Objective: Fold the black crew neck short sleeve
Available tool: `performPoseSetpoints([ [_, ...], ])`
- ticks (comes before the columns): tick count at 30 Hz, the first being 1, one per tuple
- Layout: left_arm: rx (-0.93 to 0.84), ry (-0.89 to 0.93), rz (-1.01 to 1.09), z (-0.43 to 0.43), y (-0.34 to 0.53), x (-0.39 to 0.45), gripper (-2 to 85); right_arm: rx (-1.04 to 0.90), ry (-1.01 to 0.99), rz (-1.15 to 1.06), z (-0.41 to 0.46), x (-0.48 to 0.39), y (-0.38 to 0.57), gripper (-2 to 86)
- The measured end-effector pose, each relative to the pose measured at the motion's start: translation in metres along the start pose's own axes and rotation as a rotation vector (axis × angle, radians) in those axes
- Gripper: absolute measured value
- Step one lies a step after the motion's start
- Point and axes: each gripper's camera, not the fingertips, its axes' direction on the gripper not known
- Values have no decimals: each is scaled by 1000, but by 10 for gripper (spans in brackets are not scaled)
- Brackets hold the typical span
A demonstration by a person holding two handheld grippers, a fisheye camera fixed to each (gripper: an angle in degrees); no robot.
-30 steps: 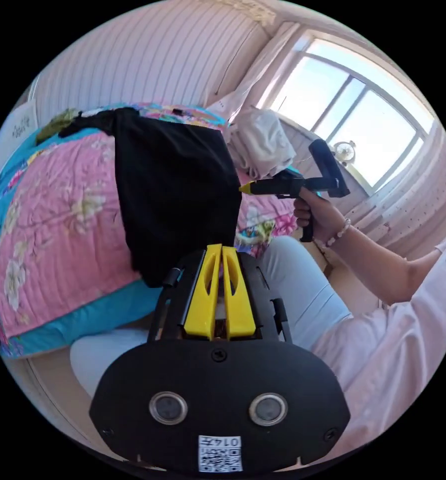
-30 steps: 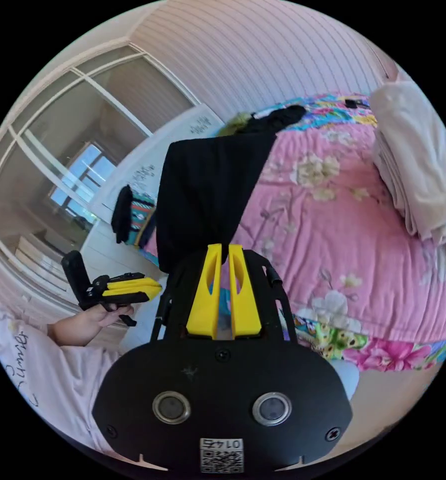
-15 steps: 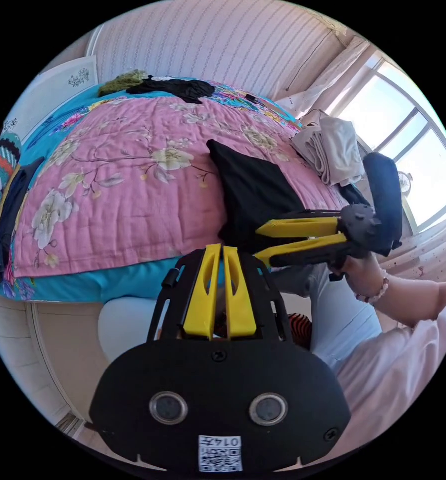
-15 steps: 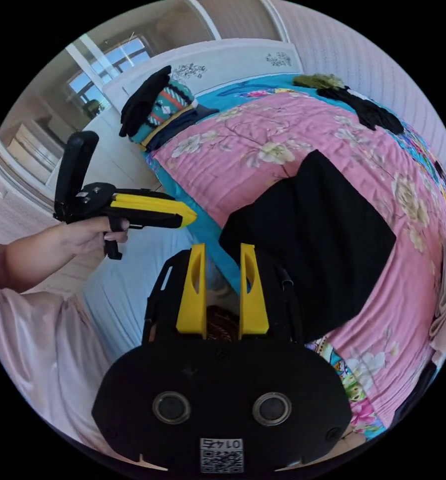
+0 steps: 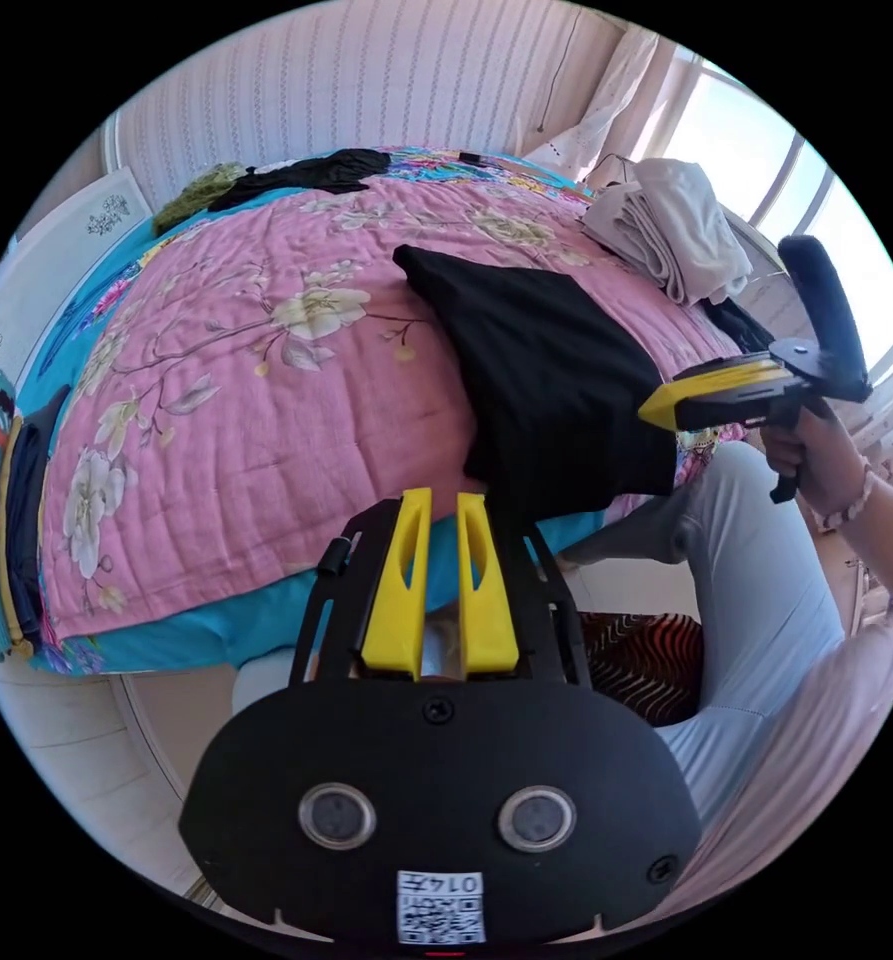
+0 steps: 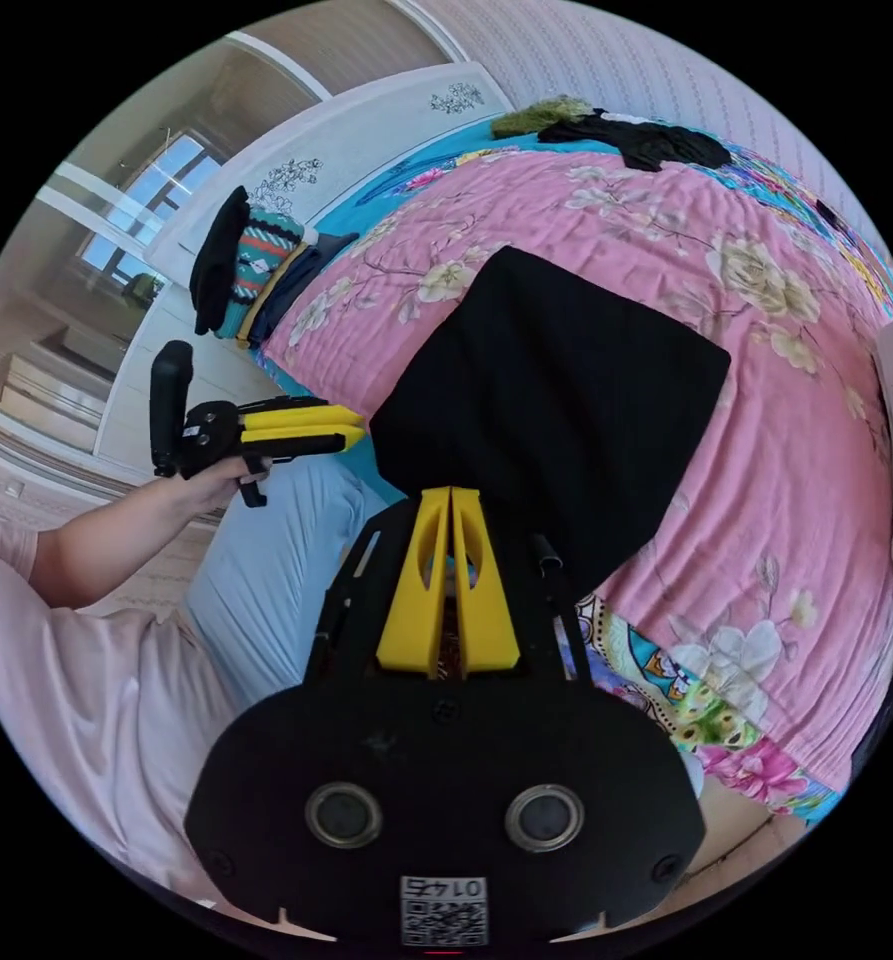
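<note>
On pink quilt: folded black tee, no readable txt.

One folded black shirt, two grippers, one quilt

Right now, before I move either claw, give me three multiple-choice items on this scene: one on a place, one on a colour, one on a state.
1. The black shirt lies:
A. on the floor
B. on the pink quilt, by its near edge
C. on a chair

2. The jaws of the right claw are:
A. red
B. blue
C. yellow

3. The shirt is:
A. folded into a smooth panel
B. rolled into a ball
C. hanging from a hanger

Answers:
1. B, since the flowered pink quilt shows around three sides of the shirt.
2. C, since both jaws are bright yellow against the black body.
3. A, since the shirt shows straight edges and a smooth top.
</note>
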Motion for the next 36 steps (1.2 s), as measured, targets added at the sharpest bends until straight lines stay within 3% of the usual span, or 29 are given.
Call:
performPoseSetpoints([
  [8,-19,11,66,-23,-14,-2,62,-122,-1,-145,56,-56,-37,124],
  [13,0,24,111,-51,-10,-6,57,-172,210,-124,80,-66,-60,28],
  [15,11,30,108,-63,-7,-10,58,-166,126,-118,71,-56,-58,17],
  [24,80,90,122,-113,-5,-14,66,-38,89,-32,-42,-19,-8,3],
  [29,36,119,109,-127,-11,-19,16,47,97,58,-109,4,21,2],
  [36,189,311,22,-234,9,-49,2,426,-27,258,-253,56,84,1],
])
